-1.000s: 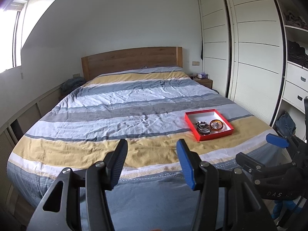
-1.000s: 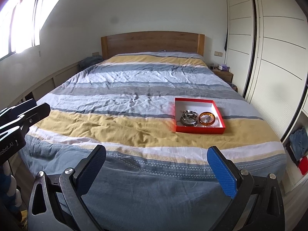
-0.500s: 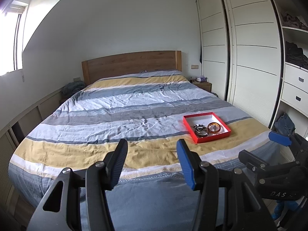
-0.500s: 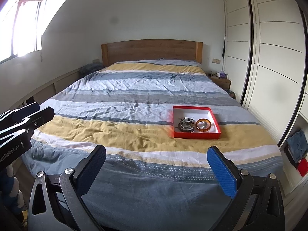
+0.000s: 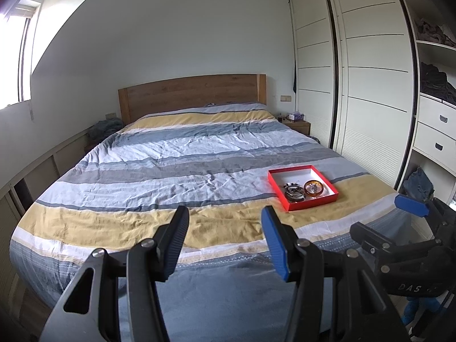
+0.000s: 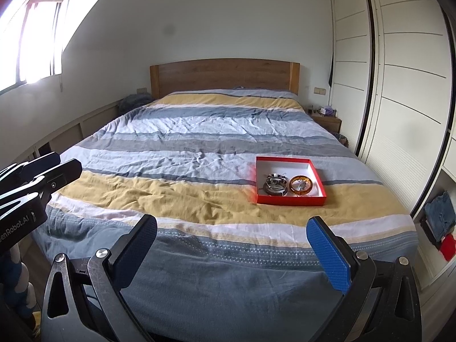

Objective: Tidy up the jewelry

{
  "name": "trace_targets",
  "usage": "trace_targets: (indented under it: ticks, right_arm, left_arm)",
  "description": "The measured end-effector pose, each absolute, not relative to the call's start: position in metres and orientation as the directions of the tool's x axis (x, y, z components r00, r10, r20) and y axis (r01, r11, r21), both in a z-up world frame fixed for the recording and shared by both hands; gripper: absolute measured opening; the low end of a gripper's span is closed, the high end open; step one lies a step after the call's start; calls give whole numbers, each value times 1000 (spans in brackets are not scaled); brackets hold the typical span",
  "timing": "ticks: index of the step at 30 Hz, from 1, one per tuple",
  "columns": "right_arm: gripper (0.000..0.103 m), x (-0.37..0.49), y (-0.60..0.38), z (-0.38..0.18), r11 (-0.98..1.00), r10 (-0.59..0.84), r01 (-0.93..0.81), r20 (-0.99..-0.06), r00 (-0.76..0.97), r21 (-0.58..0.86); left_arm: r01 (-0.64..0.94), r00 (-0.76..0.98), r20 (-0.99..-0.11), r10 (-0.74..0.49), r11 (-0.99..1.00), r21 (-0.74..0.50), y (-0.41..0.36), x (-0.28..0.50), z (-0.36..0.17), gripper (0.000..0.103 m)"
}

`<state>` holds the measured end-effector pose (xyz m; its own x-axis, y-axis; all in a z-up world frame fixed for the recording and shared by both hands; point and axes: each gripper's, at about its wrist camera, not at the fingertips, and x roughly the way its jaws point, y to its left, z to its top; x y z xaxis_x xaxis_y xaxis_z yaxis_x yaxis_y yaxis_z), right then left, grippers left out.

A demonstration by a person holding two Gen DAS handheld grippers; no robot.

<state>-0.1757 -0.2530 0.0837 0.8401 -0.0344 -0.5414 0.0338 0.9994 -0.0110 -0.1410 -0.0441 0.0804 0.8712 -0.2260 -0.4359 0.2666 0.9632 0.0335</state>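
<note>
Jewelry tray (image 6: pixel 289 199) on bed, both tools (image 5: pixel 223 242) (image 6: pixel 232 249) agape, level, well short.

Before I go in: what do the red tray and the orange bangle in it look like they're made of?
Red tray: likely cardboard, a matte red outside with a white inside and thin, straight, sharp-cornered walls, like a box lid. Orange bangle: probably resin or plastic, possibly glass; it is amber, glossy and seems translucent. Both are too small to be sure.
</note>
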Motion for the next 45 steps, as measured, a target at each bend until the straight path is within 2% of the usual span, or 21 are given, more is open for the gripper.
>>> trace_targets:
  ticks: [45]
  right_arm:
    - [103, -171, -250, 75, 999, -41, 32, -566, 823, -25]
  left_arm:
    - [269, 863, -451, -229, 963, 26, -44, -137, 71, 51]
